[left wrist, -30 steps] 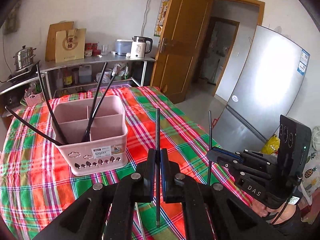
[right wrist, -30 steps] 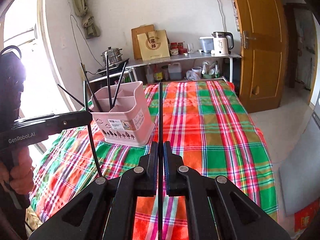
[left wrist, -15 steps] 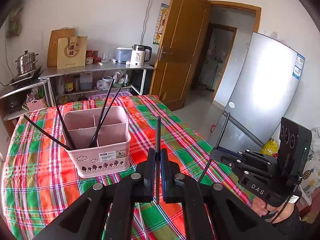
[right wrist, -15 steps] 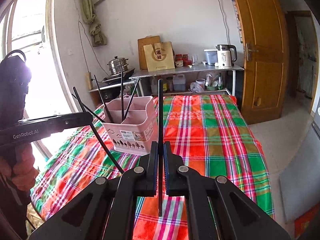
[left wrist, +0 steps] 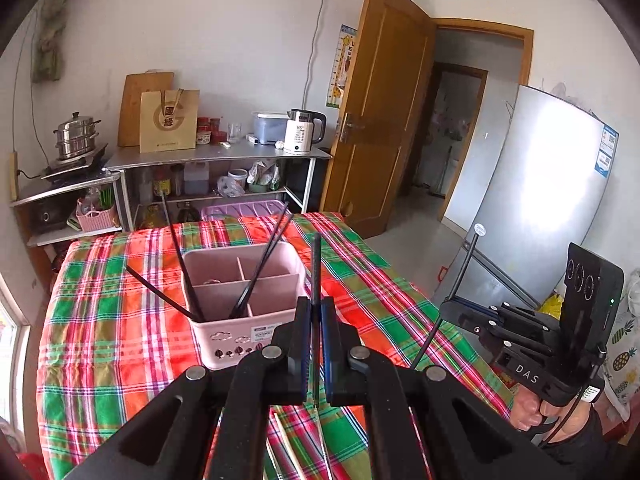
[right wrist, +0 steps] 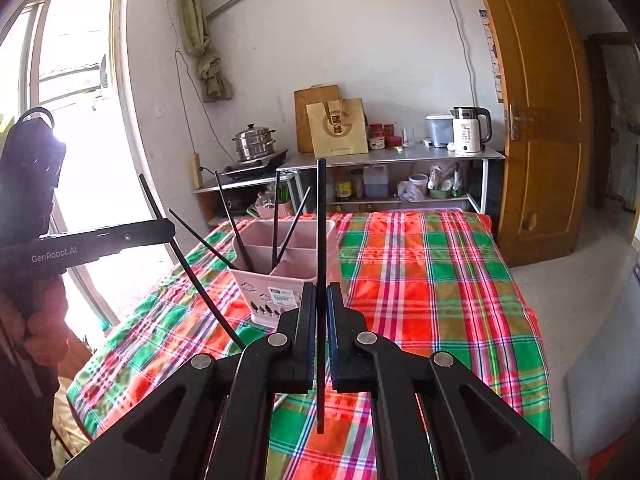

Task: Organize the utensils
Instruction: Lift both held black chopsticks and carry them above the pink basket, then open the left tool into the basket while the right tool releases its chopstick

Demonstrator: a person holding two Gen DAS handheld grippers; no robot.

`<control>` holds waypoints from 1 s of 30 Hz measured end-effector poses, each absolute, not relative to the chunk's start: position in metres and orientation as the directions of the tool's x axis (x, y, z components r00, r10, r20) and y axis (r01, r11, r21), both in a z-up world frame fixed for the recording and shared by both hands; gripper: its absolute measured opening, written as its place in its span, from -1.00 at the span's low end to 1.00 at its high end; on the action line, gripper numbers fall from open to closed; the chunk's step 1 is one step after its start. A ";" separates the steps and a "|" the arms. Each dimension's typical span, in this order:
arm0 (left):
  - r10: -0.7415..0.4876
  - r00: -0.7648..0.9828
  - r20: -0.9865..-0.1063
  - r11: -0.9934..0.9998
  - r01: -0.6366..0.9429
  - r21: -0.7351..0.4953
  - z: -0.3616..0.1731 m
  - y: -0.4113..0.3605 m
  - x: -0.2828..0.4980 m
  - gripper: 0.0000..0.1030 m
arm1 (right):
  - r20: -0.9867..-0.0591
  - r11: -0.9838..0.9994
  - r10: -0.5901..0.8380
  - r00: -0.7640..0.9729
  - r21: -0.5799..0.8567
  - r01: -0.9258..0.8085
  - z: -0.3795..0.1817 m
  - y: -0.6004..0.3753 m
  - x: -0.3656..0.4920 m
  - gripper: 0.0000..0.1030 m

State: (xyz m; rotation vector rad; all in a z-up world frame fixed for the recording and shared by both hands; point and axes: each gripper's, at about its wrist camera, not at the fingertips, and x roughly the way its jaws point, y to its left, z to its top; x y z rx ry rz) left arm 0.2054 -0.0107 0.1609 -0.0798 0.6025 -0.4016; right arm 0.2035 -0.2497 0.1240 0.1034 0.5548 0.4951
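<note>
Two black chopsticks are in your grip, one per tool. Your left gripper has its jaws pressed together on a black chopstick that stands nearly upright between the pads, its top rising above the fingertips and its lower end showing just below them. Your right gripper pinches a second chopstick the same way, upright, with a long length above the jaws and a shorter tail hanging under them.

From the left wrist view you see the pink utensil basket straight ahead on the plaid tablecloth, just beyond and slightly left of your left fingertips. Its divided compartments already hold several black chopsticks, leaning outward at different angles. Your right gripper appears off to the right of the table edge in that view, its chopstick tilted, well apart from the basket.

From the right wrist view the basket sits ahead and a little left of your right fingertips, partly hidden behind them. Your left gripper reaches in from the left, its chopstick slanting down toward the table, left of the basket and apart from it.

Behind the table stand a metal shelf with a white kettle, and a wooden door.
</note>
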 end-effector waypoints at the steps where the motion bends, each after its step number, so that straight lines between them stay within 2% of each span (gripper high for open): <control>1: -0.380 0.758 -0.530 0.924 0.333 -0.187 0.166 -0.005 0.206 -0.92 | -0.472 0.874 0.485 0.736 0.228 -0.430 0.127 -0.246 0.206 -0.90; 15: -0.280 0.844 -0.457 0.959 0.224 -0.173 0.229 0.050 0.240 -0.92 | -0.341 0.836 0.549 0.763 0.217 -0.504 0.179 -0.191 0.252 -0.90; 22: -0.261 0.847 -0.463 0.964 0.207 -0.166 0.231 0.057 0.270 -0.92 | -0.304 0.832 0.554 0.775 0.210 -0.513 0.182 -0.168 0.277 -0.90; 30: -0.242 0.833 -0.497 0.970 0.189 -0.156 0.209 0.061 0.302 -0.92 | -0.294 0.827 0.562 0.773 0.225 -0.516 0.169 -0.150 0.305 -0.90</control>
